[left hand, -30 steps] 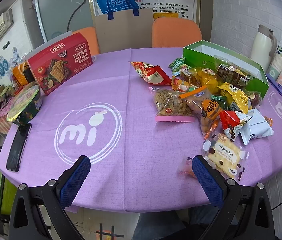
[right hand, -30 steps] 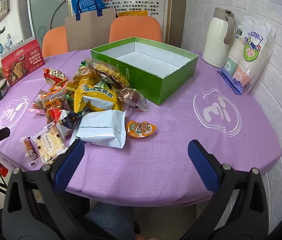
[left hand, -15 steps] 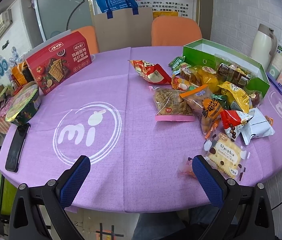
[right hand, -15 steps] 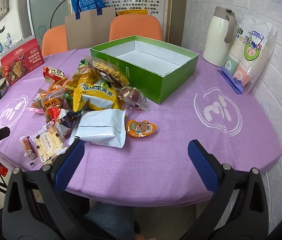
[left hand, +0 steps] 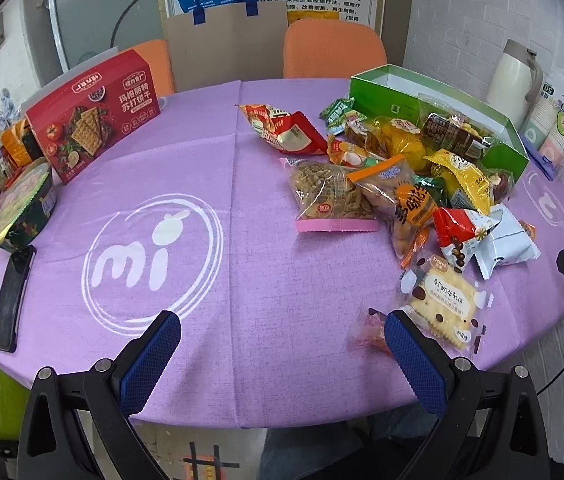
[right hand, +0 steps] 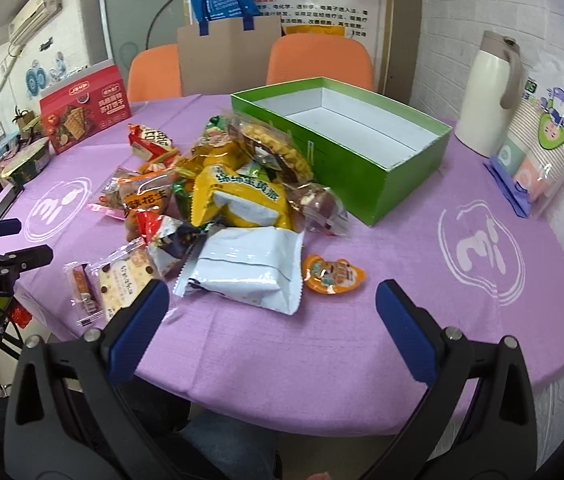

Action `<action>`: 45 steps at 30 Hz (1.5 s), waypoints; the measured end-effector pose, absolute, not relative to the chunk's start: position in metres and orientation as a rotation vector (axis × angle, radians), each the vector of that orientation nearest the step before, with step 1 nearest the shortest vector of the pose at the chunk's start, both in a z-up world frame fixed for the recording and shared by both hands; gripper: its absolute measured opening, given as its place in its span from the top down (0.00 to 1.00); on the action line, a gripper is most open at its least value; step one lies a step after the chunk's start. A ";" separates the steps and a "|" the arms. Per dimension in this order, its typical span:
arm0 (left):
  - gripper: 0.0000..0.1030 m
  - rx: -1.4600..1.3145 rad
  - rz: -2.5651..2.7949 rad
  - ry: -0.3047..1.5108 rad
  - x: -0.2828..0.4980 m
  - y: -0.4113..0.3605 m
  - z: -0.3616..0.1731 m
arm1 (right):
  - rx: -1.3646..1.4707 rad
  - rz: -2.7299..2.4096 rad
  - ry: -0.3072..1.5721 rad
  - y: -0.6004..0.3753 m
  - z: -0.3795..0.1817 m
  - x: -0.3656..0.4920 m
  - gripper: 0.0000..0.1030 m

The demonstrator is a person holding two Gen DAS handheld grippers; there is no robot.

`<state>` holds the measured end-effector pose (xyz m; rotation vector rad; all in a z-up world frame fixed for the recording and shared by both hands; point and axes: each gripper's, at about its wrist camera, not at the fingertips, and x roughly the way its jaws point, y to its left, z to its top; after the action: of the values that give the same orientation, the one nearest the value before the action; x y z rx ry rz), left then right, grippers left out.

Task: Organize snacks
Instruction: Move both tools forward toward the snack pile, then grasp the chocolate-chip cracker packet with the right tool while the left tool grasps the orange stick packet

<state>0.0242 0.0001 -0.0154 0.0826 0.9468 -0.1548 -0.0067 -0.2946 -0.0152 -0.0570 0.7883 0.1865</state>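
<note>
Both claws are hanging wide apart and empty at the near table edge. The left gripper [left hand: 282,344] is sitting at the bottom of the left wrist view, its right pad just beside a small pink candy [left hand: 369,330]; the right gripper [right hand: 272,308] is sitting at the bottom of the right wrist view, over bare purple cloth [right hand: 361,340].

The snack pile [right hand: 222,188] is lying in the centre-left of the right wrist view, leaning against the green box [right hand: 413,168], which is sitting empty in the upper middle. Nothing is packed yet, so the job looks to be just starting.

Nearest items:
- white packet [right hand: 250,268], lower centre, flat on the cloth
- orange jelly cup [right hand: 333,274], just right of it, alone
- biscuit pack [right hand: 122,280], lower left, near the table edge

Handling guesses: all are looking light. The bags are soft, puffy and slick, so they are likely sliding or crumpling under a pinch; grabbing a crimped end seal or a corner should hold better than the middle. The biscuit pack is probably brittle inside, so pinching across its thin edge gently. The jelly cup is stiffer and small, taking it across the body.

The red cracker box [left hand: 94,124] is standing at upper left of the left wrist view, well apart from the pile.
</note>
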 end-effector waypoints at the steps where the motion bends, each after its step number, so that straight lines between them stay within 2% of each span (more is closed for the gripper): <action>1: 0.00 0.081 -0.164 0.951 0.024 0.000 -0.016 | -0.059 0.214 0.802 -0.291 -0.017 -0.004 0.00; 12: 0.01 0.095 -0.476 0.968 0.001 -0.021 -0.007 | -0.078 0.405 0.858 -0.263 -0.027 0.011 0.01; 13: 0.04 0.089 -0.491 0.980 -0.001 -0.022 -0.008 | -0.073 0.427 0.869 -0.263 -0.029 0.010 0.02; 15: 0.10 0.070 -0.513 1.003 -0.001 -0.024 -0.012 | -0.080 0.475 0.893 -0.257 -0.034 0.008 0.12; 17: 0.21 0.048 -0.516 1.035 0.002 -0.026 -0.020 | -0.097 0.517 0.921 -0.250 -0.040 0.006 0.14; 20: 0.30 0.008 -0.539 1.103 0.009 -0.030 -0.037 | -0.136 0.558 0.952 -0.238 -0.050 0.003 0.15; 22: 0.32 -0.008 -0.538 1.118 0.012 -0.032 -0.044 | -0.156 0.576 0.962 -0.232 -0.054 0.004 0.16; 24: 0.33 -0.022 -0.519 1.105 0.016 -0.031 -0.044 | -0.182 0.593 0.969 -0.225 -0.059 0.007 0.22; 29: 0.44 -0.031 -0.496 1.074 0.031 -0.030 -0.045 | -0.213 0.598 0.980 -0.214 -0.071 0.018 0.22; 32: 0.46 -0.031 -0.495 1.062 0.039 -0.031 -0.046 | -0.226 0.595 0.975 -0.207 -0.071 0.024 0.23; 35: 0.47 -0.019 -0.491 1.049 0.048 -0.030 -0.046 | -0.232 0.581 0.952 -0.202 -0.071 0.030 0.35; 36: 0.47 -0.017 -0.488 1.049 0.050 -0.028 -0.046 | -0.227 0.574 0.949 -0.202 -0.070 0.033 0.36; 41: 0.48 -0.021 -0.431 1.044 0.069 -0.016 -0.045 | -0.165 0.550 0.943 -0.202 -0.070 0.049 0.39; 45: 0.55 -0.083 -0.412 1.047 0.073 0.001 -0.045 | -0.105 0.563 0.940 -0.206 -0.063 0.045 0.40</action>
<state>0.0733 0.0006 -0.0452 -0.0828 1.0470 -0.4117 0.0446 -0.2057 -0.0634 -0.1048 0.9397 0.5630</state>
